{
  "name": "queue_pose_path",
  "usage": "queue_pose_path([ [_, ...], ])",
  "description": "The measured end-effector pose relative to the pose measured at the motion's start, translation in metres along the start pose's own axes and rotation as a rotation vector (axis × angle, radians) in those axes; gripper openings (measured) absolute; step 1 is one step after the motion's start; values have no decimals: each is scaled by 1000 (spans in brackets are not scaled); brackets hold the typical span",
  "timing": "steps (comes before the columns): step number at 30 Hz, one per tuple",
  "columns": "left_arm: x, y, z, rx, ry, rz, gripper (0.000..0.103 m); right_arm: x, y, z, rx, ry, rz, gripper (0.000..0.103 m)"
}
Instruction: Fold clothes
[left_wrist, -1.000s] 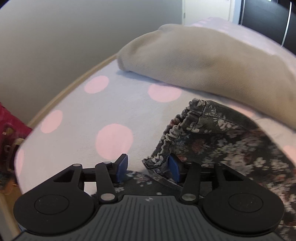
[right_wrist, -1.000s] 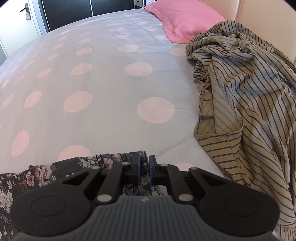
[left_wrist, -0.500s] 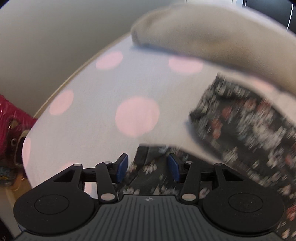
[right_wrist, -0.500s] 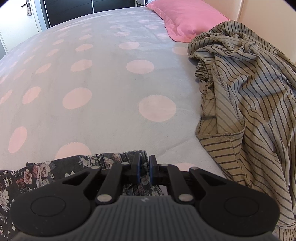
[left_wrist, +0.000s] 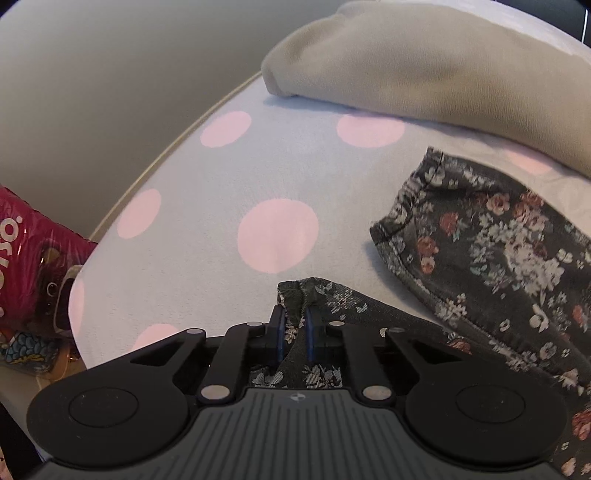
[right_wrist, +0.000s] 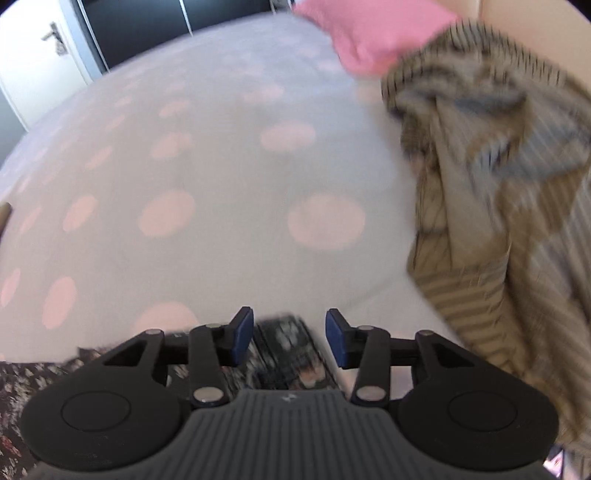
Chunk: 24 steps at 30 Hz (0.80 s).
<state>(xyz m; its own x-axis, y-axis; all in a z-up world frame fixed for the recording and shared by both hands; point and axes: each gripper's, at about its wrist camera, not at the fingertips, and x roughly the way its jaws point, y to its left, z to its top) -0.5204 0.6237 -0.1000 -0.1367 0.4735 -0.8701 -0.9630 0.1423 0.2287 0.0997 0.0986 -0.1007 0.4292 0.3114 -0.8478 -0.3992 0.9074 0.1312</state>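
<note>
A dark floral garment (left_wrist: 498, 251) lies on the white bedspread with pink dots (left_wrist: 207, 206). In the left wrist view its elastic waistband sits at the right, and a corner of it reaches down to my left gripper (left_wrist: 293, 334), which is shut on that corner. In the right wrist view, which is blurred, my right gripper (right_wrist: 290, 338) stands open, with a strip of the same floral garment (right_wrist: 288, 350) lying loose between and below its blue pads. More of the fabric shows at the lower left there.
A beige folded cloth or pillow (left_wrist: 424, 62) lies beyond the floral garment. A crumpled striped olive shirt (right_wrist: 498, 206) and a pink pillow (right_wrist: 373, 33) lie at the right of the bed. A red printed bag (left_wrist: 33, 273) sits off the bed's left edge.
My left gripper has shut on a corner of the floral garment. My right gripper, shut on the fabric before, has opened and let it go, and its view has swung.
</note>
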Motion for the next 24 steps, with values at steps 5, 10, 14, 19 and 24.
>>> queue_pose_path([
  [5,-28,11,4,-41,-59,-6,8,0,4,-6,-31,-25,9,10],
  [10,-72,28,12,-142,-185,-50,7,-39,10,-14,-39,-97,-34,9],
  [14,-113,39,20,-226,-304,-98,7,-80,6,-25,-25,-169,-46,9],
  [19,-149,39,29,-267,-415,-112,7,-120,-13,-52,94,-230,-74,9],
  [24,-136,7,43,-202,-420,-57,7,-122,-26,-52,154,-251,-67,9],
])
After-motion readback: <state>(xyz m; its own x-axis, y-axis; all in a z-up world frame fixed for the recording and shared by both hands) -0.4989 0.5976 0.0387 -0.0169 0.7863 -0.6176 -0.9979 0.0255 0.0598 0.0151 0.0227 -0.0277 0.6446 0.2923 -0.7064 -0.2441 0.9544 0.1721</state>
